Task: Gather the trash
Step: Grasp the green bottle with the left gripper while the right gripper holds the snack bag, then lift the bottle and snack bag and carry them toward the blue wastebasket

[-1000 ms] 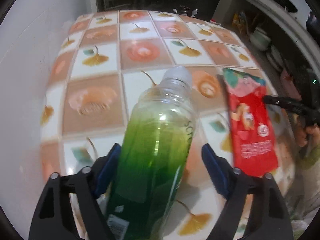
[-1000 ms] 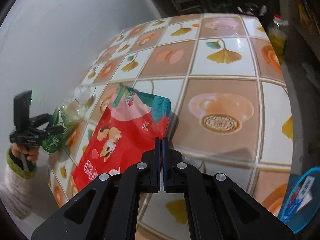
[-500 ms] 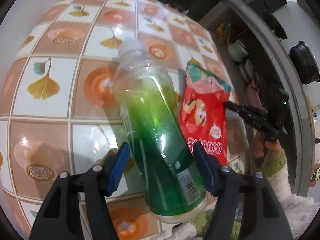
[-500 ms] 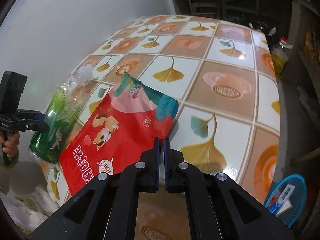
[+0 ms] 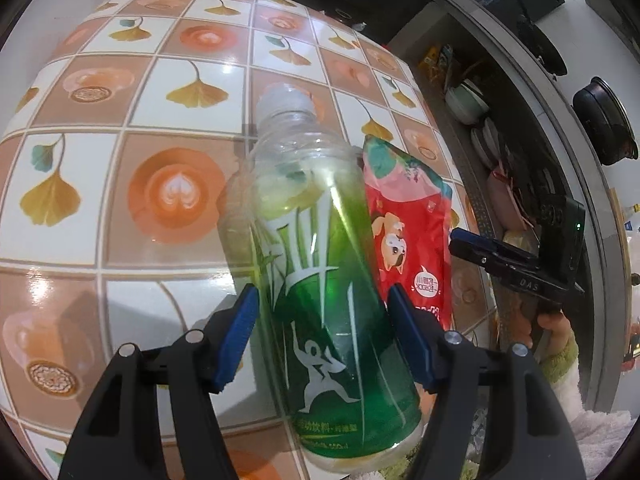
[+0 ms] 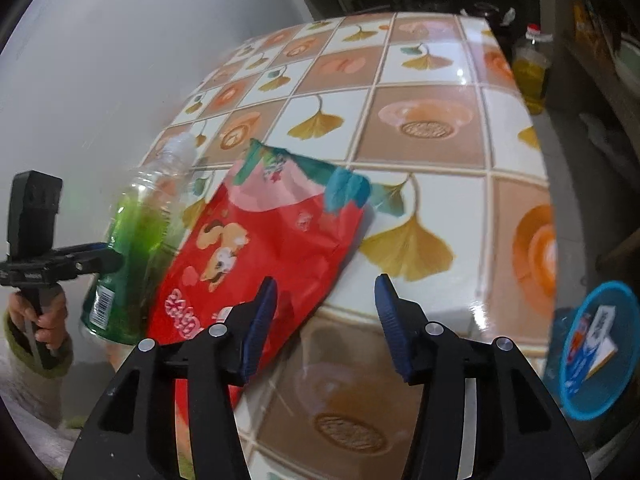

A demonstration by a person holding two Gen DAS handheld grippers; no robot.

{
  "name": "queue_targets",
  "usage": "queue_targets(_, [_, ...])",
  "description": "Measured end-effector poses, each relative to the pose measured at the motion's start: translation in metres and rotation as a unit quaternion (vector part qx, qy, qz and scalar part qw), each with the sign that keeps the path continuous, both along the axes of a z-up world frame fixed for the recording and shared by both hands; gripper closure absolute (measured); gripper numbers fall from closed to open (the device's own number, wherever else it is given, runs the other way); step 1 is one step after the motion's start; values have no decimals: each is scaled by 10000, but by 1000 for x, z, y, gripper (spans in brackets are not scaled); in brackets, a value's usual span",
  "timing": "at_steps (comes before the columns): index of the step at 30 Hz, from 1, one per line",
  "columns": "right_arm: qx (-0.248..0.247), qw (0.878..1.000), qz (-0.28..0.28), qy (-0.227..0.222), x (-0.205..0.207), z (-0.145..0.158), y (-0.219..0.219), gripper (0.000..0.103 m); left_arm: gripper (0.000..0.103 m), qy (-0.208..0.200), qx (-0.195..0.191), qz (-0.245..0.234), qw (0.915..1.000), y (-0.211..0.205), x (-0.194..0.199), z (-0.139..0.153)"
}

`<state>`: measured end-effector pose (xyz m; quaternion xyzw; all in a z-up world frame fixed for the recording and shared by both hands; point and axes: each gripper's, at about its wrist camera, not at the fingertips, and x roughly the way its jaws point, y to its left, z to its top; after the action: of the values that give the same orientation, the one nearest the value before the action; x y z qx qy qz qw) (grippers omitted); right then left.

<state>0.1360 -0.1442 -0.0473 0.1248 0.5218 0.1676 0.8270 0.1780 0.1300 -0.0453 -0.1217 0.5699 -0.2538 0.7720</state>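
A green drink bottle point(image 5: 320, 260) with a white cap lies tilted between the blue pads of my left gripper point(image 5: 320, 340), which is shut on its lower half. The right wrist view shows the same bottle point(image 6: 136, 236) held at the near left edge of the table. A red snack bag point(image 6: 272, 240) lies flat on the tiled table point(image 6: 440, 128), just right of the bottle. My right gripper point(image 6: 326, 320) is over the bag's near right corner, and its jaws are opening. The left pad overlaps the bag's edge and the gap shows bare table.
A white wall point(image 6: 100, 60) runs along the table's left side. A blue basket point(image 6: 596, 352) with packets sits on the floor at the right, and a bottle of yellow oil point(image 6: 532, 76) stands past the far right corner. Shelves with bowls point(image 5: 468, 100) line the right.
The left jaws closed onto the bottle and swung it toward the near edge beside the bag. The right jaws, shut on the bag's corner before, have come apart.
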Motion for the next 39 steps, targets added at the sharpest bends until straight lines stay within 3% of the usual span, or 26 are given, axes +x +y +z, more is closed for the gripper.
queue_targets(9, [565,9983,77,150,13,-4,19,55,39,-47,72,-49,10000,-8,-1,-9])
queue_targets(16, [1352,9900,-123,376,16,-11,12,71,45,-13,111,-30,9999,-6,-2,-15])
queue_targets(23, [2452,9678,-213,522,15,-16,4,74,45,-39,114,50,9999,-2,-4,-17])
queue_targets(26, [2606,9634,-196,592,15,-20,8,77,45,-40,74,88,9999,-1,-5,-16])
queue_targets(32, [3602,9313,-83,542,12,-22,9,77,44,-116,133,85,9998,-5,-8,-15])
queue_targets(35, [3545,9334,77,549,12,-18,19,76,45,-132,126,47,9998,-7,-9,-15])
queue_targets(39, [3033,9514,195,496,13,-10,37,75,45,-165,145,46,9997,-10,-9,-15])
